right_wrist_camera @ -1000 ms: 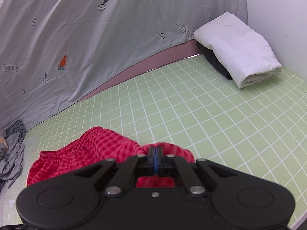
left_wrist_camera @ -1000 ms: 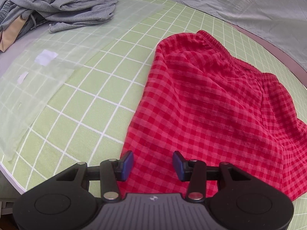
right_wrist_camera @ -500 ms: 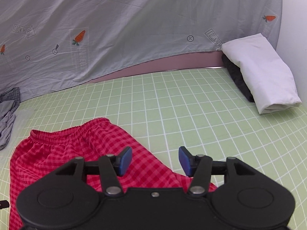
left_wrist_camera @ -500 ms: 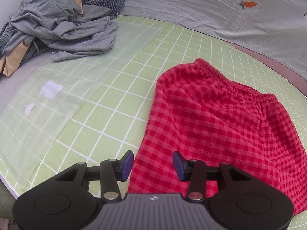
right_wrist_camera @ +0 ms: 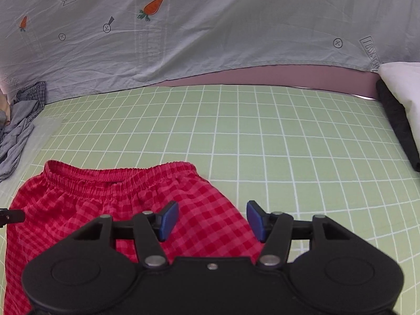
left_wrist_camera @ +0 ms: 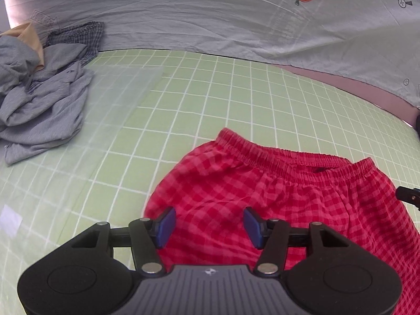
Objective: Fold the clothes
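Note:
Red checked shorts [left_wrist_camera: 275, 191] lie flat on the green grid mat [left_wrist_camera: 210, 99], elastic waistband toward the far side. My left gripper [left_wrist_camera: 208, 227] hovers over the shorts' left part; its jaws are opening and nothing is between the blue pads. In the right wrist view the same shorts [right_wrist_camera: 110, 204] lie at lower left. My right gripper [right_wrist_camera: 212, 220] hangs over their right edge, its jaws opening too, with only cloth below them and none pinched. A black tip of the other gripper [left_wrist_camera: 408, 195] shows at the right edge of the left wrist view.
A heap of grey clothes [left_wrist_camera: 39, 105] sits at the mat's far left on a clear plastic sheet [left_wrist_camera: 113, 97]. A folded white cloth [right_wrist_camera: 404, 89] over a dark one [right_wrist_camera: 399, 126] lies at the far right. A grey carrot-print sheet [right_wrist_camera: 210, 26] hangs behind.
The right gripper went from shut on the red cloth to open and let it go. Both grippers swung round to face the waistband. The left jaws widened a little.

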Available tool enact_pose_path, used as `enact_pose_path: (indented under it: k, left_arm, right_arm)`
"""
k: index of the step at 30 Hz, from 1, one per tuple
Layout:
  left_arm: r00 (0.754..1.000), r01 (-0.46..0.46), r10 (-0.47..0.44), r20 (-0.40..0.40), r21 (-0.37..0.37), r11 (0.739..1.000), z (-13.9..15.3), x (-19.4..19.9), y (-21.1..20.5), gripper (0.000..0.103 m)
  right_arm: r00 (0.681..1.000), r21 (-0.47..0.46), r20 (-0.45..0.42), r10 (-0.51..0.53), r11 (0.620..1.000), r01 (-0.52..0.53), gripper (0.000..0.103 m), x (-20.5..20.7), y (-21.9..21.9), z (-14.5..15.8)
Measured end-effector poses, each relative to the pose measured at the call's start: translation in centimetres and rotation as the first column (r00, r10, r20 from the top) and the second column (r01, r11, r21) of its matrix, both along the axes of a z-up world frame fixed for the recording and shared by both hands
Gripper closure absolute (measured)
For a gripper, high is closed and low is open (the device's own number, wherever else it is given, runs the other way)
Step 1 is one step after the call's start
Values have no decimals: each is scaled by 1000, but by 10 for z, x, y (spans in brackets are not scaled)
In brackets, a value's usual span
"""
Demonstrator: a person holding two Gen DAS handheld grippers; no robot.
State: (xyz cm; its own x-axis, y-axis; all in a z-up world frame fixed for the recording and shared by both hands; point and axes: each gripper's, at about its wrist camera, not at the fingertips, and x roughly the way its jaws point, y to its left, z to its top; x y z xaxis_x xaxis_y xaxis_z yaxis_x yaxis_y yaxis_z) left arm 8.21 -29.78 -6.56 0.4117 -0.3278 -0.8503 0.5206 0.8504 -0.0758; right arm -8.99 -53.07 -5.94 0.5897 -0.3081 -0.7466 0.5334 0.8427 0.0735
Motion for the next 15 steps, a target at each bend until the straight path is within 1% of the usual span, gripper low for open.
enact_pose_path:
  k: [5, 7, 8, 9, 10, 11, 12, 13, 14, 15]
  left_arm:
    - [996, 89, -88, -6, 35, 995, -16, 6, -23, 46]
    - [994, 104, -104, -15, 39, 994, -21, 7, -28, 48]
    - [994, 107, -106, -20, 44, 993, -23, 7, -29, 51]
    - [994, 111, -110, -24, 52, 992, -24, 7, -30, 66]
    - [993, 116, -114, -29, 60, 991, -26, 7, -31, 86]
    - [993, 118, -116, -32, 62, 991, -27, 7, -31, 92]
    - [993, 118, -116, -32, 57, 991, -27, 6, -30, 95]
    - [993, 114, -113, -29, 49, 992, -26, 5, -29, 101]
    - [994, 106, -105, -21, 38, 994, -24, 3, -26, 101]
    - [995, 95, -95, -11, 27, 995, -20, 0, -22, 102]
  right_arm:
    - [997, 28, -49, 54, 998, -53, 45, 26, -4, -18]
    - [996, 32, -63, 70, 997, -68, 45, 31, -3, -23]
    - [995, 37, -65, 78, 996, -75, 48, 32, -2, -25]
    - [994, 43, -68, 85, 996, -83, 51, 33, -2, -27]
    - [993, 49, -72, 94, 995, -90, 63, 33, -2, -29]
    - [992, 48, -72, 101, 994, -98, 76, 32, -1, -29]
    - [992, 46, -73, 108, 993, -105, 82, 31, 0, -29]
    - [992, 41, -64, 113, 993, -110, 91, 30, 1, -27]
    - [992, 35, -55, 117, 993, -115, 99, 28, 2, -25]
    - [991, 31, -43, 126, 992, -124, 100, 25, 3, -22]
